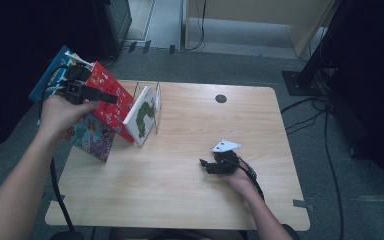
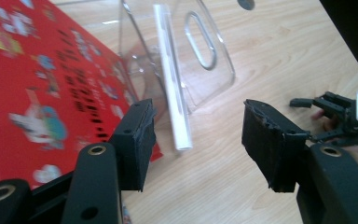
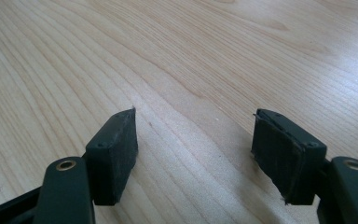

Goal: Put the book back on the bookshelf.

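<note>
A red picture book (image 1: pixel 114 102) leans at the table's left, against a clear acrylic stand (image 1: pixel 156 106) that holds a white book with a green caterpillar (image 1: pixel 142 116). My left gripper (image 1: pixel 111 98) hovers in front of the red book's cover, jaws open and nothing between them. In the left gripper view the red book (image 2: pixel 42 84) lies left of the jaws, with the white book's edge (image 2: pixel 172 84) and the clear stand (image 2: pixel 205 56) ahead of my left gripper (image 2: pixel 198 140). My right gripper (image 1: pixel 205 164) rests low on the wooden table (image 1: pixel 180 200), open and empty; its jaws (image 3: pixel 196 154) frame bare wood.
A colourful book (image 1: pixel 92 139) leans below the red one, and a blue book (image 1: pixel 55 67) stands behind it off the table's left edge. A dark round grommet (image 1: pixel 221 98) sits near the far edge. Cables (image 1: pixel 325 115) run on the floor at right.
</note>
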{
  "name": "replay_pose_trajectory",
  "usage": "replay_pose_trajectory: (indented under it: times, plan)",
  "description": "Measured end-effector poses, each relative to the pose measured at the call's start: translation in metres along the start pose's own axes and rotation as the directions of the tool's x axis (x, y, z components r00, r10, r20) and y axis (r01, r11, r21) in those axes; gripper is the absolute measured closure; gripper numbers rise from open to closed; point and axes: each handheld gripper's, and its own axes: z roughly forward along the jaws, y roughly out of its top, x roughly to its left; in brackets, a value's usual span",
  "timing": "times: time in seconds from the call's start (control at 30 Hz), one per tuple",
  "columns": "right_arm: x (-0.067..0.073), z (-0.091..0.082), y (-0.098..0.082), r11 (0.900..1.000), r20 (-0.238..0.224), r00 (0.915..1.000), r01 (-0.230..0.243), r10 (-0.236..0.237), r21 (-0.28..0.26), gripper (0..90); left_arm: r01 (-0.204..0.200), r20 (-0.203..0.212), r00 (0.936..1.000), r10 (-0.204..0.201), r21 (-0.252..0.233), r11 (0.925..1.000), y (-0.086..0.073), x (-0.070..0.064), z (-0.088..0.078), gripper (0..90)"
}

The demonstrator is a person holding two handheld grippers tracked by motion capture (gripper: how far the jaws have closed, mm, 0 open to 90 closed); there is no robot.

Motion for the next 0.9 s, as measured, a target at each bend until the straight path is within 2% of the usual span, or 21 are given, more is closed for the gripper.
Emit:
replay_pose_trajectory:
  times: [0.2, 0.23, 0.33, 0.47, 0.63, 0.7, 0.77, 0.9]
  plan:
    - [0.0, 0.0, 0.0, 1.0, -0.001, 1.0, 0.004, -0.004, 0.0, 30.9, -0.037, 0.048, 0.9982, 0.037, -0.003, 0.9993, -0.015, -0.019, 0.01, 43.7]
    - [0.0, 0.0, -0.001, 1.0, -0.002, 1.0, 0.005, -0.005, 0.0, 30.7, -0.04, 0.072, 0.9966, 0.041, -0.009, 0.9991, -0.019, -0.023, 0.011, 43.7]
    - [0.001, -0.001, -0.001, 1.0, -0.002, 1.0, 0.007, -0.007, -0.003, 30.2, -0.079, 0.09, 0.9928, 0.079, -0.001, 0.9969, -0.027, -0.034, 0.016, 43.6]
    - [0.001, -0.001, -0.002, 1.0, -0.004, 1.0, 0.005, -0.005, -0.002, 30.0, -0.094, 0.129, 0.9874, 0.092, 0.01, 0.9955, -0.043, -0.046, 0.03, 43.2]
    - [0.002, -0.002, -0.002, 1.0, -0.007, 0.9999, 0.008, -0.008, 0.0, 29.7, -0.117, 0.139, 0.9837, 0.114, 0.01, 0.9931, -0.062, -0.056, 0.049, 43.0]
    - [0.002, -0.002, -0.002, 1.0, -0.009, 0.9999, 0.011, -0.011, 0.0, 29.6, -0.125, 0.161, 0.9794, 0.121, 0.009, 0.9922, -0.07, -0.063, 0.057, 42.9]
    - [0.002, -0.002, -0.003, 1.0, -0.008, 0.9999, 0.011, -0.011, -0.002, 29.7, -0.147, 0.156, 0.9773, 0.143, 0.011, 0.9891, -0.077, -0.07, 0.064, 42.9]
    - [0.002, -0.003, -0.003, 1.0, -0.009, 0.9999, 0.014, -0.014, -0.003, 29.5, -0.167, 0.176, 0.9708, 0.163, 0.009, 0.9858, -0.089, -0.079, 0.08, 43.0]
